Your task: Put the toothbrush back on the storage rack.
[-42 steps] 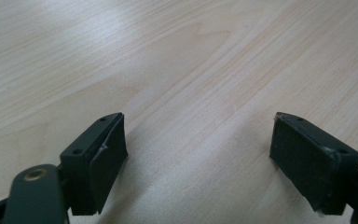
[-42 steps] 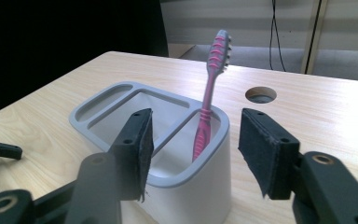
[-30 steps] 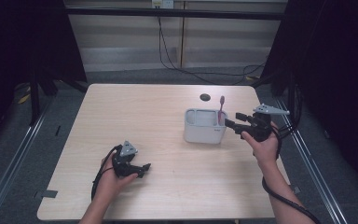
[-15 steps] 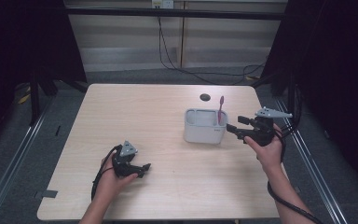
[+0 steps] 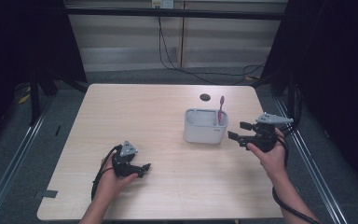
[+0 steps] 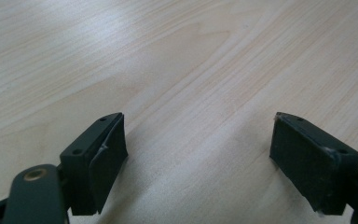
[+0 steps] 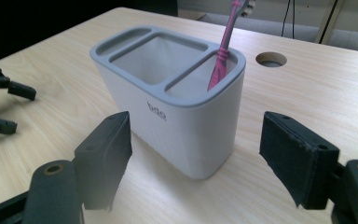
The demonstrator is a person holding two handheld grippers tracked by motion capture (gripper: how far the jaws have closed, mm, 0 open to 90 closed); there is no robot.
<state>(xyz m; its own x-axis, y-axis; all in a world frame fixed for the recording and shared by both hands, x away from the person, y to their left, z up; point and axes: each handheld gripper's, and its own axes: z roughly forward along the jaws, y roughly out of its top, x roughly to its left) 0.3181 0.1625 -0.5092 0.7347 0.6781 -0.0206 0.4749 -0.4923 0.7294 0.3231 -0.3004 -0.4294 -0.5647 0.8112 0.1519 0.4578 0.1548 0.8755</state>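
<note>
— Backing off from the holder (image 5: 205,126), the right tool (image 5: 240,131) has just been opening its jaws; nothing is between them.

— So the release is done?

— I think so. One pink toothbrush (image 5: 221,108) stands in its right end compartment. The left tool (image 5: 143,169) rests apart on the bench (image 5: 135,112). Next, retreat without tipping it.

There was one holder (image 5: 205,126) with three compartments, one pink toothbrush (image 5: 221,108), one table (image 5: 135,107) with one round hole (image 5: 205,97), and two grippers (image 5: 141,168) (image 5: 237,131).
</note>
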